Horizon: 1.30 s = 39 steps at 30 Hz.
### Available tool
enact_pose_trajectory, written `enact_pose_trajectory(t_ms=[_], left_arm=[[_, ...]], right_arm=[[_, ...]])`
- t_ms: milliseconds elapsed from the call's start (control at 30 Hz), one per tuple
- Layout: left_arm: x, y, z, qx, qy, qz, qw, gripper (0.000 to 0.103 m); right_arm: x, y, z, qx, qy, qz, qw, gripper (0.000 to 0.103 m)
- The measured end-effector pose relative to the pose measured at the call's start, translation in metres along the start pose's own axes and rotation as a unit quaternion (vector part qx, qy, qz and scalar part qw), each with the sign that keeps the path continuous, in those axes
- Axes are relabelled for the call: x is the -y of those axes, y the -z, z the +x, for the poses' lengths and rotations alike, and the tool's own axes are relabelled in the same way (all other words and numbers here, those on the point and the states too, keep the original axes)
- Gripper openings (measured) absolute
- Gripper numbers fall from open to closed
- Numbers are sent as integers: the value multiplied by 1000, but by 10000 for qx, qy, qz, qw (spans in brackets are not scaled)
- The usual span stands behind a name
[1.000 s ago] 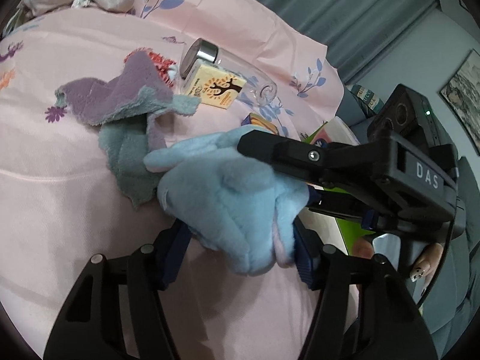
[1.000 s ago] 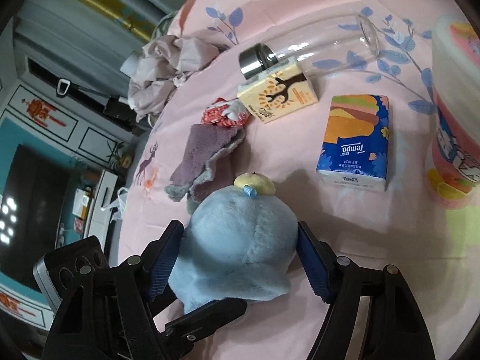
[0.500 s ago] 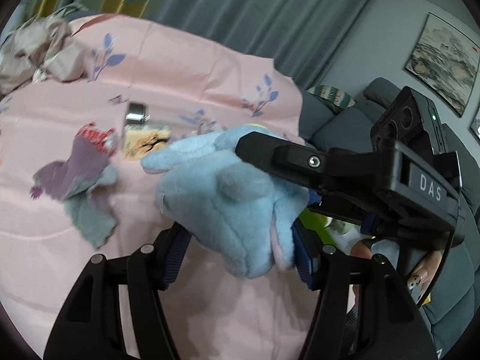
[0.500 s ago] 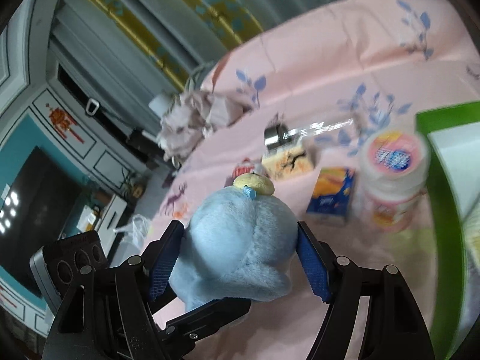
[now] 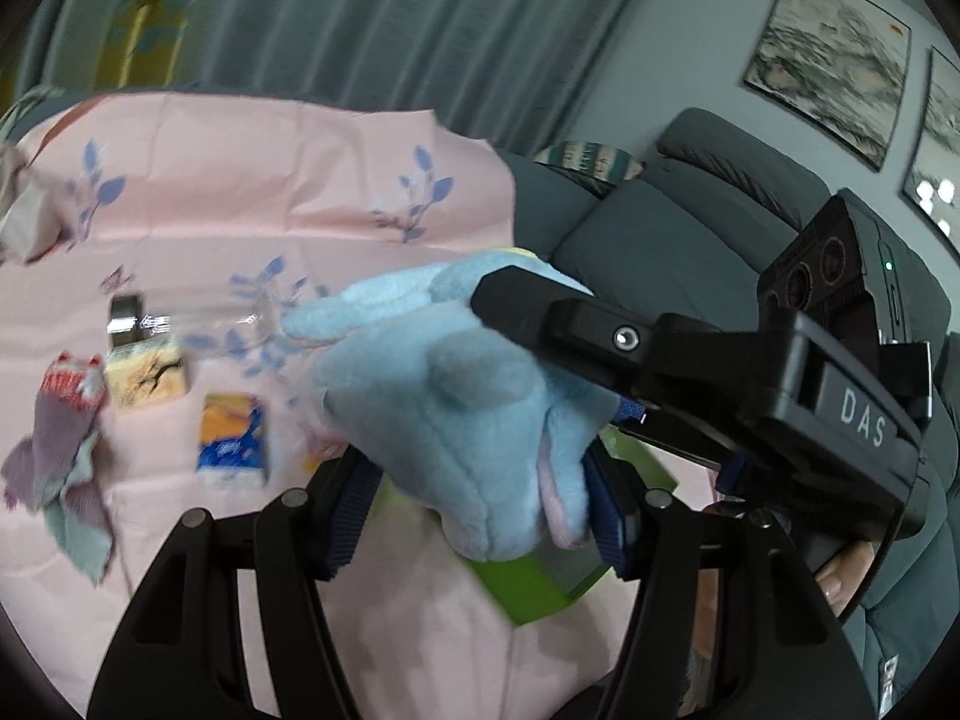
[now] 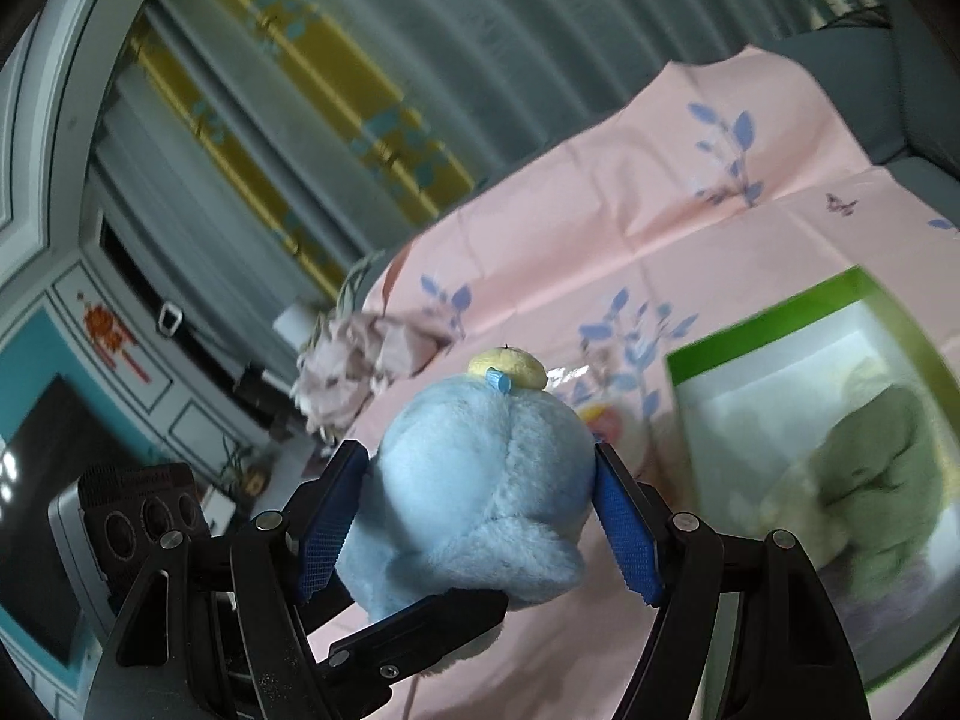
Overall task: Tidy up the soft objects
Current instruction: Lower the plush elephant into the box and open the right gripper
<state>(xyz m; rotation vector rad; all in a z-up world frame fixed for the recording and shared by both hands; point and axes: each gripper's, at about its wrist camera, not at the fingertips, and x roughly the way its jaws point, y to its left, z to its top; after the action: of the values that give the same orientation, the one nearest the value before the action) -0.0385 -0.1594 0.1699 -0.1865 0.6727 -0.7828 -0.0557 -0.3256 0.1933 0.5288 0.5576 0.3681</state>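
Note:
Both grippers hold one light blue plush toy in the air above the pink bedsheet. My left gripper is shut on its lower part. My right gripper is shut on its round body, which has a small yellow cap on top. A green-rimmed box lies to the right in the right wrist view, with a greenish soft item inside. A purple and grey cloth and a red-white sock lie at the far left of the left wrist view.
On the pink bedsheet lie a glass bottle with a metal cap, a yellow tissue pack and a blue-orange tissue pack. A crumpled pale cloth lies at the bed's far end. A grey sofa stands behind.
Both grippers have lifted the blue plush well up off the bedsheet and carried it toward the green box, which has come into view.

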Motion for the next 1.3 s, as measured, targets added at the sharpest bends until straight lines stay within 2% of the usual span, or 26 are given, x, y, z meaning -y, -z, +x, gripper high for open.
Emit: enact_pose_trajectory(t_ms=[233,400,567,800,1000,1300], left_arm=[[41,-30,29,-26,269,262,9993,60],[59,-39,67,-273,314,468,9980,60],[60,-34,106,-626,274,495,9964,58],[57,-26,146,-1045,168,468,9933,58],[52,-20,169,-1354,-94,419,9899,58],[39,-3,206,-1863,-657,329,9797,58]], right_arm=[[25,-34,-37,496,199,36,9986,76],[62,-42,-46,690,269,324,9967,76],[106,-40,-38,545,355,891,9939,76],[146,-35,-22,316,597,1413,9877,76],[163,-35,-6,107,861,1558,9840,76],[183,-26,21,-386,1244,1890,9733,73]])
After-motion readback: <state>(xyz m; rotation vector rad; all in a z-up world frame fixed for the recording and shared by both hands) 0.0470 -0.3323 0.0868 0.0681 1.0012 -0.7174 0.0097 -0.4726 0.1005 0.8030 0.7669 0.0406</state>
